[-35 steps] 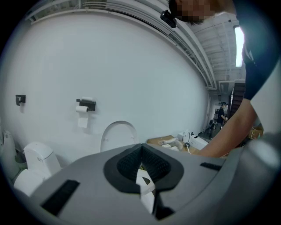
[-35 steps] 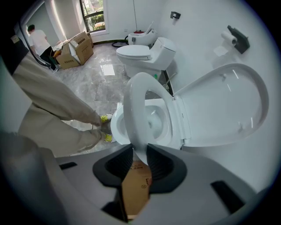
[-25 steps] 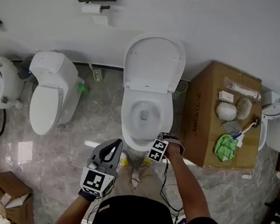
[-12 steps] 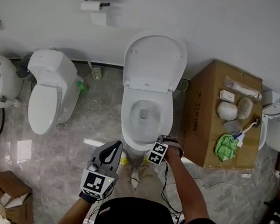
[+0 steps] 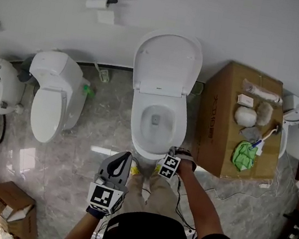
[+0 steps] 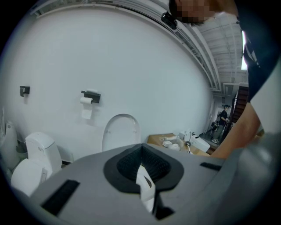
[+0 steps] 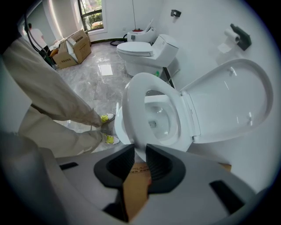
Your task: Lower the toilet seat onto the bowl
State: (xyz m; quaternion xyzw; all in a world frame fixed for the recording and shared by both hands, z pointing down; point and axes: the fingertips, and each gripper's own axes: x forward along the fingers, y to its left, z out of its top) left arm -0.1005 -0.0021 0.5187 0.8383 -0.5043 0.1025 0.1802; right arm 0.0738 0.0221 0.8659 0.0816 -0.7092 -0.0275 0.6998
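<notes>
**While the jaws pinch the seat, a slip means a slam**

Right gripper (image 7: 139,150) is clamped on the front edge of the seat (image 7: 131,103), with the white rim squeezed between its pads (image 7: 117,165). Just beyond the jaws the seat lies low over the bowl (image 7: 159,125); whether it already rests there I cannot tell. Further ahead the lid (image 7: 232,99) stands open against the wall (image 7: 197,26). Left gripper (image 6: 141,149), held back from the seat, has its jaws together on nothing.

The grip is on a thin, smooth plastic lip, so the pads could slide off. If a gap remains, the seat would then drop with a bang. Letting go early would do the same, and a sideways pull could strain the hinge (image 7: 189,115).
</notes>
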